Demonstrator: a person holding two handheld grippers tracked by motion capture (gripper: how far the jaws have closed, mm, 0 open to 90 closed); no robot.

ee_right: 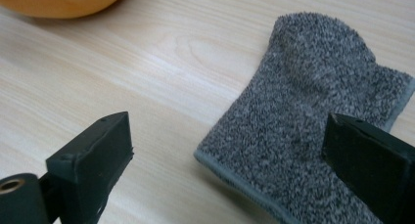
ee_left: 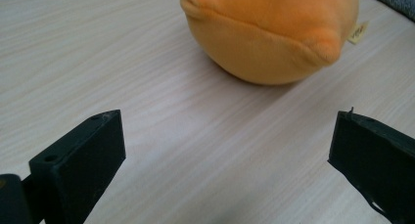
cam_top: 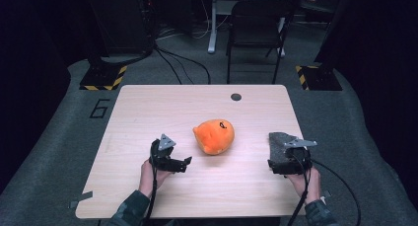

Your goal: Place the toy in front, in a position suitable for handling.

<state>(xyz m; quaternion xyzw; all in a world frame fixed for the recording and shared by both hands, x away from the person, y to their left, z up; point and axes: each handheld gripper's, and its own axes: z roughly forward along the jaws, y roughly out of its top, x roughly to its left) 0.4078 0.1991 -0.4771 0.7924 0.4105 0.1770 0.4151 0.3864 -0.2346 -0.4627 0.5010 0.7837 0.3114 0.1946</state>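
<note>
Nearest us, we are holding the left gripper (cam_top: 173, 159) and right gripper (cam_top: 288, 163) near the table's (cam_top: 148, 107) front edge, fingers spread wide, gripping nothing. The grey cloth (ee_right: 313, 131) is lying flat under the right fingers (ee_right: 98, 160), seemingly released. Farther in, mid-table, the orange plush toy (cam_top: 214, 135) is resting untouched.

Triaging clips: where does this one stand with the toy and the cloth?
Looks done: grey cloth lies flat on the table, released; right gripper is open above it. In hand: nothing; left gripper is open too, facing the orange plush toy. Left: probably the toy, untouched.
</note>
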